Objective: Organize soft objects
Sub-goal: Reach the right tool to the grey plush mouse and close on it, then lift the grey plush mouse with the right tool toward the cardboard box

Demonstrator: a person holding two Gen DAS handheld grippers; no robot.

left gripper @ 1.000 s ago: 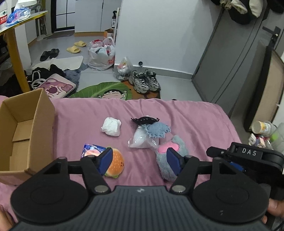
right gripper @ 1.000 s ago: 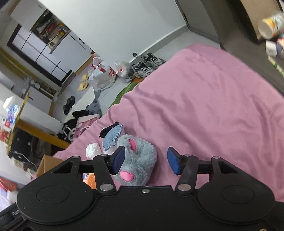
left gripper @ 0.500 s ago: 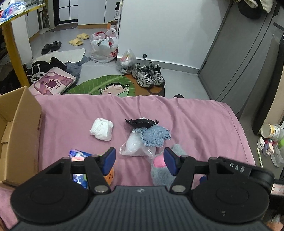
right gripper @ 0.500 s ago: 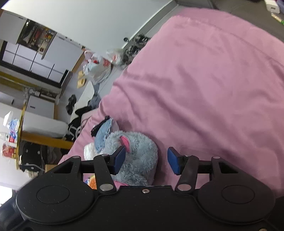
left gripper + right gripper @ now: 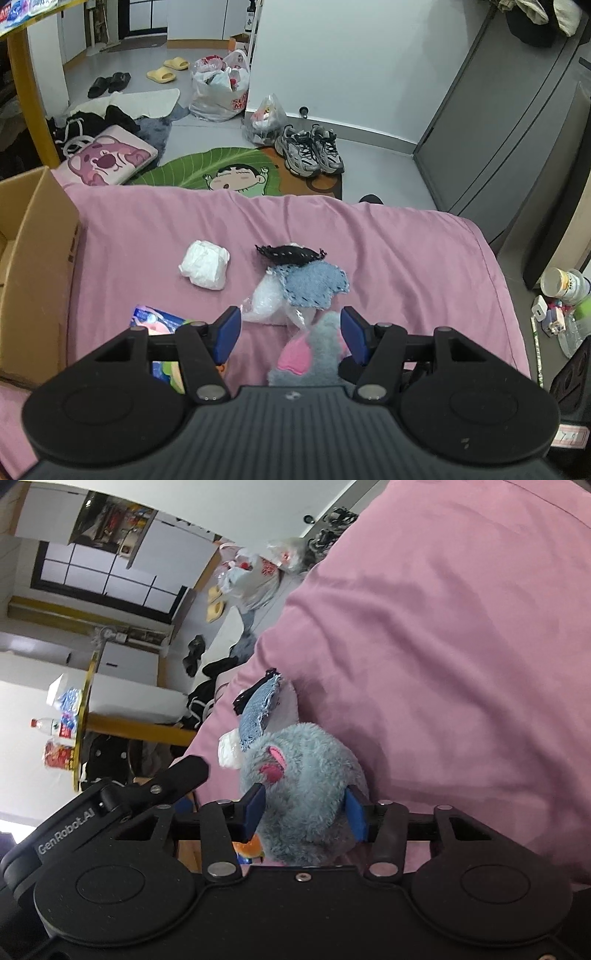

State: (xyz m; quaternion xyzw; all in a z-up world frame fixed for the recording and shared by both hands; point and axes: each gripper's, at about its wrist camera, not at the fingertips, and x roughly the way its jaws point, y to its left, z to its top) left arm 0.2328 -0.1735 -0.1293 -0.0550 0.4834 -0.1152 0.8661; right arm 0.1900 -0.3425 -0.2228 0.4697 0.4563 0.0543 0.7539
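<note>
Your right gripper [image 5: 304, 814] closing on the grey plush toy [image 5: 306, 775], pads seemingly touching its fur, your left gripper [image 5: 290, 334] half open, empty, near the pink bed's [image 5: 406, 258] front edge.

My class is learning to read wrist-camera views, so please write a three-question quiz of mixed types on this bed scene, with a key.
1. True or false: the cardboard box stands at the bed's left edge in the left wrist view.
2. Multiple choice: what sits between the right tongs? A. the white folded bundle B. the grey plush toy C. the blue denim patch
3. Fill in: the bedcover is ____ in colour.

Key
1. True.
2. B. The right tongs are closing, with a blue pad at each flank of the toy.
3. Pink.
</note>
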